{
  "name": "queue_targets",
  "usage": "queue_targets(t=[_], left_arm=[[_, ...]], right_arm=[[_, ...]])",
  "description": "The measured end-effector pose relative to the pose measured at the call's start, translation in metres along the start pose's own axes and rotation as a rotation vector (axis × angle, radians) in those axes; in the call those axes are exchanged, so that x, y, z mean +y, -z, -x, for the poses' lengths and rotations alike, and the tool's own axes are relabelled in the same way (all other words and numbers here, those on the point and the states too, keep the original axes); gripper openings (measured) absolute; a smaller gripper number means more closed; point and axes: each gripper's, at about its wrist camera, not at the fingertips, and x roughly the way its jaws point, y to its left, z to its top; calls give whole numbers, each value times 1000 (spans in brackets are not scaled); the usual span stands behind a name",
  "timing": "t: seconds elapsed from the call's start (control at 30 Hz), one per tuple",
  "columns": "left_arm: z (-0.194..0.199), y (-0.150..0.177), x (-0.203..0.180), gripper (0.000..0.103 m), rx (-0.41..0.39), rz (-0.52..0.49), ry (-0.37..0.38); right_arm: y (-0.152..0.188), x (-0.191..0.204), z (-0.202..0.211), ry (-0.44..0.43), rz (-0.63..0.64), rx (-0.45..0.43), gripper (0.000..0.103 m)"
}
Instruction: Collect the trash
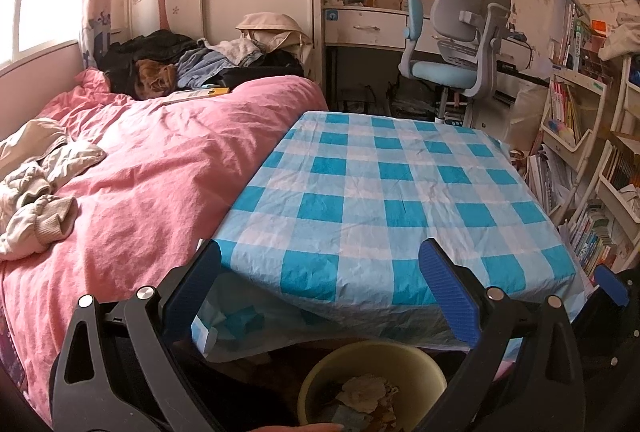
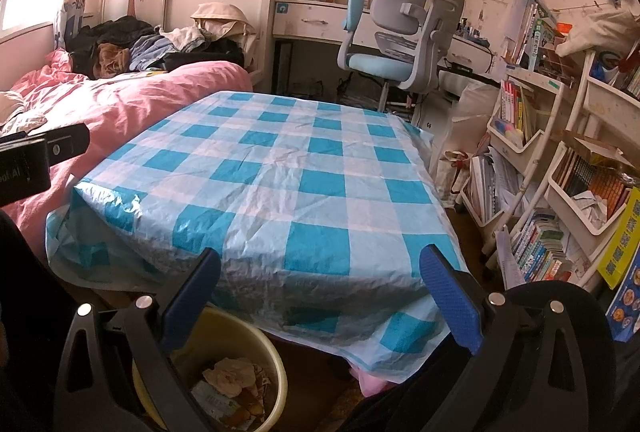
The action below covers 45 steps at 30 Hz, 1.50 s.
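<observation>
Both grippers (image 1: 320, 288) (image 2: 320, 292) gape empty; bin (image 2: 276, 372) holds paper scraps (table (image 2: 280, 160) bare), so collecting looks finished.

Child's bedroom: pink bed (image 1: 160, 160), study desk (image 1: 368, 26), bookshelves (image 2: 560, 152).
</observation>
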Motion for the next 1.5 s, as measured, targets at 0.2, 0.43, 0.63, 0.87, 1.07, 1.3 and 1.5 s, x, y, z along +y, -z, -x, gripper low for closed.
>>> queue_targets(t=[0.2,0.43,0.63,0.87,1.07,1.3,1.5], left_arm=[[0,0,-1,96,0,-4,2],[1,1,-3,96,-1,-27,5],[0,2,-4,96,0,-29,6],[0,2,-3,96,1,-27,6],[0,2,-4,96,0,-28,6],[0,1,-4,96,1,-28,7],[0,2,-4,96,1,-29,7]], right_arm=[[1,0,2,1,5,1,95],[1,2,2,3,5,3,95],[1,2,2,2,7,3,95],[1,2,1,2,6,3,95],[1,2,1,3,6,4,95],[1,1,1,2,7,5,95],[1,1,1,2,7,5,95]])
